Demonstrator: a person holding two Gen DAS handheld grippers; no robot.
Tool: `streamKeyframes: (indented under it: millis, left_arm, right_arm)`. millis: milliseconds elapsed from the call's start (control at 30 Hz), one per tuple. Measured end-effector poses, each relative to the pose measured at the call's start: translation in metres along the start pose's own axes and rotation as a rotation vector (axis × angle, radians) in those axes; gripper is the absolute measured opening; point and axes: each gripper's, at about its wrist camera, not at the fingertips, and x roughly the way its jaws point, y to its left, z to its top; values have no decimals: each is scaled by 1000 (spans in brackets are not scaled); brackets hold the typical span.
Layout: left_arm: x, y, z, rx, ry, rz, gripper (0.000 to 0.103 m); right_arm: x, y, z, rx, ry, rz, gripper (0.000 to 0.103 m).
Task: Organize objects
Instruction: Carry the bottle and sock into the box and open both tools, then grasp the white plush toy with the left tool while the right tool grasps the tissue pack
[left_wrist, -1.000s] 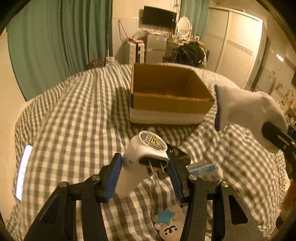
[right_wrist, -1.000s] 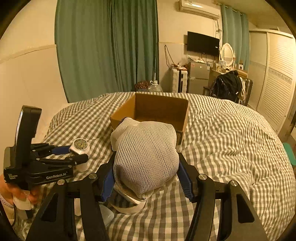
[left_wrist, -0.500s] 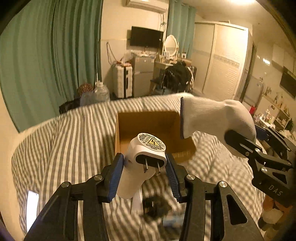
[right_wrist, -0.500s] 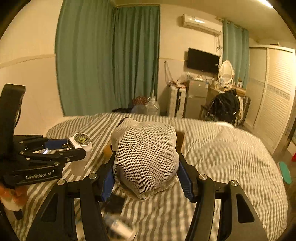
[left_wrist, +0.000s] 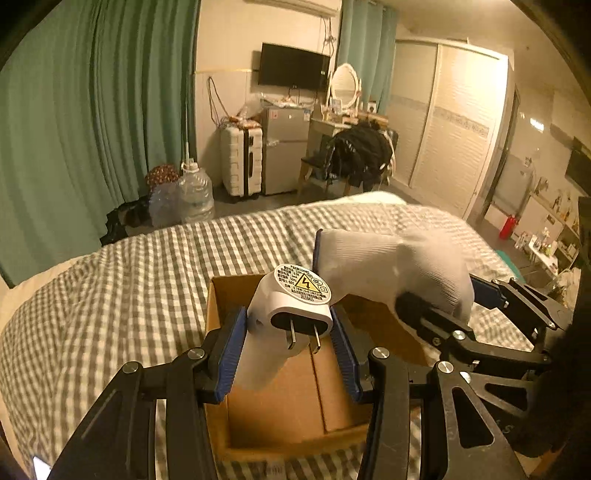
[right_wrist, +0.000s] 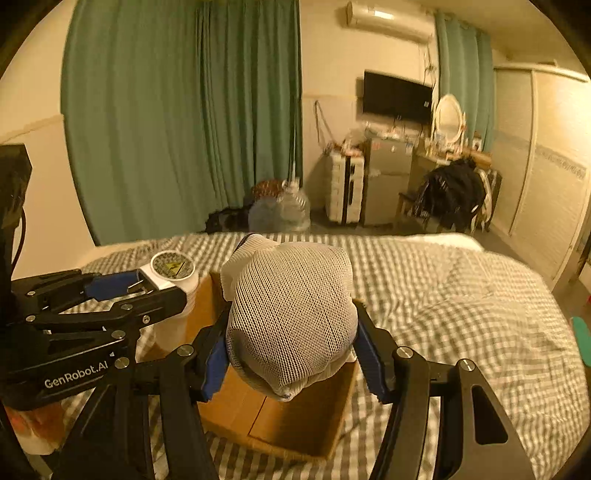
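My left gripper (left_wrist: 290, 349) is shut on a white plug-in device (left_wrist: 286, 321) with two metal prongs and a round warning label, held above the open cardboard box (left_wrist: 288, 410). My right gripper (right_wrist: 291, 349) is shut on a white mesh sock (right_wrist: 291, 314), also held over the box (right_wrist: 295, 424). In the left wrist view the sock (left_wrist: 391, 266) and right gripper (left_wrist: 436, 306) hang at the right over the box. In the right wrist view the left gripper (right_wrist: 155, 288) with the device (right_wrist: 171, 269) sits at the left over the box's left wall.
The box rests on a bed with a grey checked cover (left_wrist: 129, 288). Beyond the bed stand green curtains (left_wrist: 92, 122), water bottles (left_wrist: 194, 197), a white suitcase (left_wrist: 240, 160), a small fridge (left_wrist: 284, 147), a chair with black clothes (left_wrist: 360, 155) and a wardrobe (left_wrist: 454, 122).
Both grippers have moved forward and up with their objects, from short of the box to right above its opening. The small items on the bed near me have dropped out of view.
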Motion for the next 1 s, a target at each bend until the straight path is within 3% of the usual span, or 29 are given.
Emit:
streamKeyframes:
  millis: [233, 267, 300, 333, 367, 467, 567, 667, 1000]
  left_arm:
    - [55, 12, -15, -16, 103, -25, 48]
    - [56, 13, -17, -21, 107, -27, 48]
    - [55, 14, -17, -25, 112, -37, 50]
    - [51, 13, -17, -21, 114, -52, 54]
    - [45, 11, -21, -19, 110, -53, 63]
    - [18, 9, -24, -22, 66, -24, 82]
    - [-13, 7, -21, -34, 35, -8, 83]
    - [-51, 7, -22, -40, 7, 17, 91]
    - [-166, 11, -49, -62, -48, 137, 92]
  right_arm:
    - [59, -17, -28, 38, 78, 32, 63]
    - [60, -21, -33, 50, 79, 32, 66]
    - [60, -24, -34, 63, 77, 35, 75]
    - [57, -28, -33, 79, 69, 41, 83]
    - [53, -29, -33, 86, 59, 46, 84]
    - [30, -30, -29, 105, 17, 34, 88]
    - [3, -30, -23, 124, 4, 33, 88]
    - [-33, -26, -19, 100, -18, 24, 88]
    - [-172, -7, -21, 14, -149, -13, 88]
